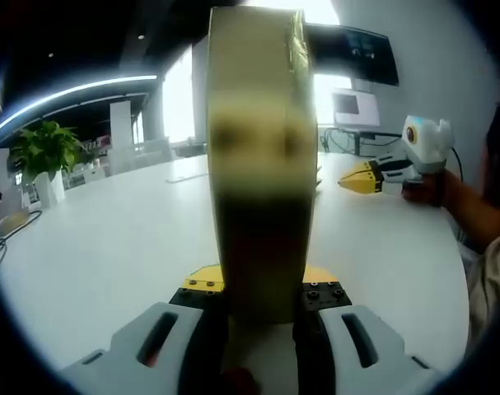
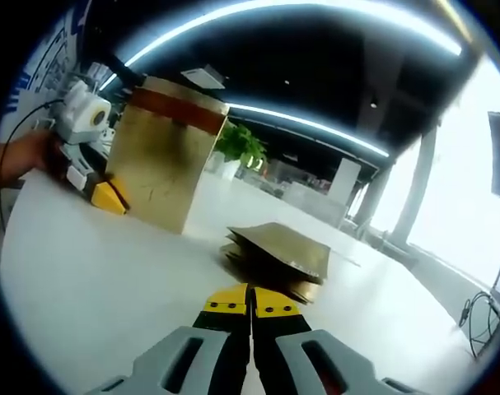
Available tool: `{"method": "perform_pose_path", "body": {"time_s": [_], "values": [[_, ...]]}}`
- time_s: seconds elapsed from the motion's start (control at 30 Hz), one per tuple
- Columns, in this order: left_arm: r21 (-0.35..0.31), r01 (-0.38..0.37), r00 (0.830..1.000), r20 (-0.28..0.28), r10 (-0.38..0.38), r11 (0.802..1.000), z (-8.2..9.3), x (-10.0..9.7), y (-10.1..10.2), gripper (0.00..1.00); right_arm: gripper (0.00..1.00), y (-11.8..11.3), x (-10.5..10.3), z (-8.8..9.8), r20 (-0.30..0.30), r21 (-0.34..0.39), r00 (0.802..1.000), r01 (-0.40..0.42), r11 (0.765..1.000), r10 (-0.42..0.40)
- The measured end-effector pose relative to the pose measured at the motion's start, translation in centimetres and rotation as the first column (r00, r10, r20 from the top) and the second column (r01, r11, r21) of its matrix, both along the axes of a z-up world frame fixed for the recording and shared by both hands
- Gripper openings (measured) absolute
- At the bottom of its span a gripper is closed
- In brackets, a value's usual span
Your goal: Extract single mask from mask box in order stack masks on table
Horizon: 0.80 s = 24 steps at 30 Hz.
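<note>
Left hand-held gripper (image 1: 262,309) clamps the mask box (image 2: 163,160) upright on the surface (image 2: 85,288); right hand-held gripper (image 2: 250,311) is closed, empty, beside the mask stack (image 2: 278,257). Risk: tall box tipping if its grip loosens.

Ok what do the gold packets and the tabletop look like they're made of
The stacked mask packets look like metallic foil or foil-laminated film: gold, with a dull sheen and crisp flat edges. The table looks like smooth white laminate or a painted surface, softly reflecting light; the exact material is unclear.

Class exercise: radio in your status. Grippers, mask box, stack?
Left gripper clamped on mask box, upright. Right gripper shut, empty, near mask stack. Table path clear.
</note>
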State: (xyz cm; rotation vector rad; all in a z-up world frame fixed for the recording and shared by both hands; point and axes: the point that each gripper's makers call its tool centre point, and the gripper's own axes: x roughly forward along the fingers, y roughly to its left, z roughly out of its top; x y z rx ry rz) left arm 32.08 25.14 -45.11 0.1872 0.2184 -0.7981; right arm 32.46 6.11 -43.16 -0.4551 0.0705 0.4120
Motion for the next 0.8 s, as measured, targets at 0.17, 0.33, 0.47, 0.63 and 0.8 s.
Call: {"method": "perform_pose_path", "body": {"time_s": [0.17, 0.33, 0.47, 0.63, 0.8], "values": [[0.001, -0.001, 1.0, 0.001, 0.001, 1.0, 0.01, 0.0, 0.0, 0.2, 0.0, 0.05, -0.08, -0.01, 0.002, -0.011, 1.0, -0.001, 1.0, 0.001], [0.001, -0.001, 1.0, 0.002, 0.001, 1.0, 0.02, 0.0, -0.01, 0.2, 0.0, 0.08, -0.1, -0.03, 0.0, -0.01, 1.0, 0.0, 1.0, 0.0], [0.001, -0.001, 1.0, 0.002, 0.001, 1.0, 0.02, -0.01, -0.03, 0.2, 0.0, 0.09, -0.11, -0.01, 0.0, -0.009, 1.0, 0.001, 1.0, -0.001], [-0.001, -0.001, 1.0, -0.002, 0.001, 1.0, 0.01, 0.0, -0.02, 0.2, 0.0, 0.15, -0.12, -0.07, 0.0, -0.018, 1.0, 0.001, 1.0, -0.001], [0.001, -0.001, 1.0, 0.003, 0.001, 1.0, 0.06, 0.01, -0.01, 0.2, 0.0, 0.1, -0.12, -0.03, 0.001, -0.011, 1.0, 0.0, 1.0, 0.0]]}}
